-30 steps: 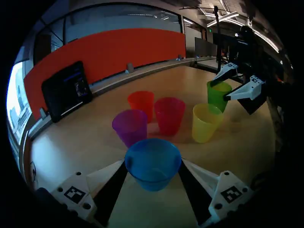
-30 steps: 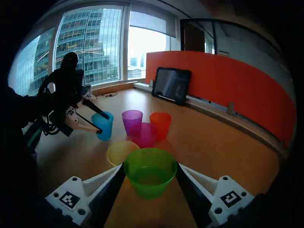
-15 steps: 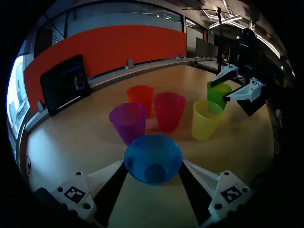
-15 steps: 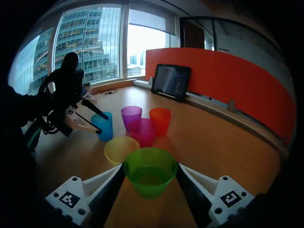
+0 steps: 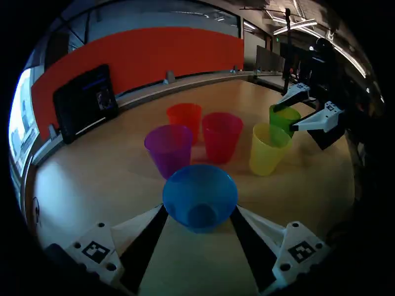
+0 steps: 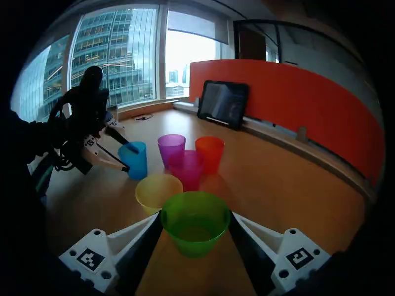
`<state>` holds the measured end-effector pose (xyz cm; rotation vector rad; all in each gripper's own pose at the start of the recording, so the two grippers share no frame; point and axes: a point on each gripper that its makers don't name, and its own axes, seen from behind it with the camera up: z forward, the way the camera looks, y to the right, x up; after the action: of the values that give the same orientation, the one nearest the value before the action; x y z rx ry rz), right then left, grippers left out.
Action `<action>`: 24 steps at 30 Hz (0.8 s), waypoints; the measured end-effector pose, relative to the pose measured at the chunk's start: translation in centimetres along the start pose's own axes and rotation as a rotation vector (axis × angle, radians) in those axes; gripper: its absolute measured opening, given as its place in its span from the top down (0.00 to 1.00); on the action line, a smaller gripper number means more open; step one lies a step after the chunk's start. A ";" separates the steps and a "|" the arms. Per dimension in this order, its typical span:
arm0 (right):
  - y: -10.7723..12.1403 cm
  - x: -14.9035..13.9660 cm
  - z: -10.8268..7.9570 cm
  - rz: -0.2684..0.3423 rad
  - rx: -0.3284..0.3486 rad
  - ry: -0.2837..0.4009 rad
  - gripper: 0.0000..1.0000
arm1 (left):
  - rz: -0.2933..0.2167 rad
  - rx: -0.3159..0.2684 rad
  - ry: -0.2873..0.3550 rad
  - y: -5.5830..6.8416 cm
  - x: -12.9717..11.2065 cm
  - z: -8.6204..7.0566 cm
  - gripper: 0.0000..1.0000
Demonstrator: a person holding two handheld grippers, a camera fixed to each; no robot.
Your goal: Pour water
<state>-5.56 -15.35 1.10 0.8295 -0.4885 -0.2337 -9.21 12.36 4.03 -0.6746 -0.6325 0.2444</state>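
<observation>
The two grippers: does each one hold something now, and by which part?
The left gripper holds the blue translucent plastic cup by its side walls, below the rim. The right gripper holds the green translucent plastic cup likewise.

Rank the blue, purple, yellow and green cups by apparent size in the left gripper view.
1. blue cup, nearest the camera.
2. purple cup and yellow cup: about alike.
3. green cup, farthest, partly hidden.
Nearness drives this; true sizes may match.
</observation>
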 end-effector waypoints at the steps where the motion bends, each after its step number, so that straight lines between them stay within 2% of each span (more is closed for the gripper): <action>1: 0.0 -0.1 0.1 -0.001 0.000 -0.003 0.08 | -0.005 -0.001 -0.004 0.0 -0.1 -0.1 0.07; 11: 0.0 -1.3 0.6 -0.005 -0.008 -0.022 0.07 | -0.033 0.003 -0.011 0.2 -0.9 -0.9 0.06; 24: -0.4 -2.3 0.6 0.011 -0.013 -0.016 0.06 | -0.020 0.006 -0.014 0.7 -1.9 -1.6 0.06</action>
<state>-7.83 -15.11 0.39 0.8128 -0.5054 -0.2336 -9.71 11.35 1.71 -0.6613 -0.6512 0.2325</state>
